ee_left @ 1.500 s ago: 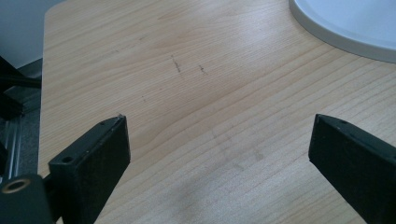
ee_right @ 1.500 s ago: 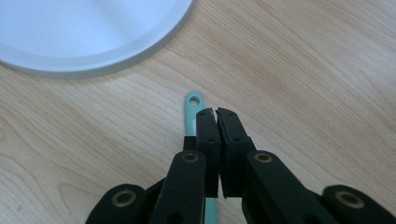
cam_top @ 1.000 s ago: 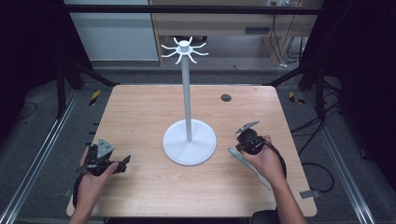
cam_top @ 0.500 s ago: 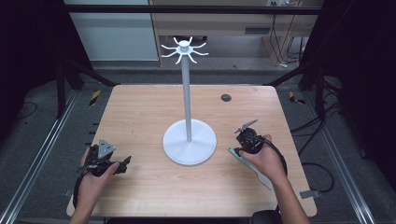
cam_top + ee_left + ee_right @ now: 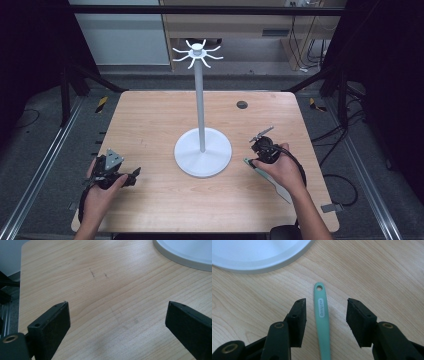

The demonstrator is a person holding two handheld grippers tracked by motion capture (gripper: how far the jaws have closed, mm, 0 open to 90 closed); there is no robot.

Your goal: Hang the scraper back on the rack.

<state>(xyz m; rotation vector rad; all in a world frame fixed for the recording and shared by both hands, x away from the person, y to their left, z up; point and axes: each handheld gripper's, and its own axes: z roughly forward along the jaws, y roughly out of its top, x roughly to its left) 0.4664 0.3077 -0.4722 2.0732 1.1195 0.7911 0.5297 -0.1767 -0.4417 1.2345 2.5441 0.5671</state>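
Lying flat on the light wooden table (image 5: pixel 150 125), right of the white round-based hook stand (image 5: pixel 202 150): slim mint-green plastic utensil handle (image 5: pixel 322 315). Straddling it untouched, right claw (image 5: pixel 325 320), jaws just been opening. Resting near left, left claw (image 5: pixel 117 325), jaws spread wide over bare wood.

A slim mint-green utensil handle (image 5: pixel 322 315) with a hanging hole and a white logo lies flat on the wooden desk (image 5: pixel 387 270), at lower centre of the right gripper view.
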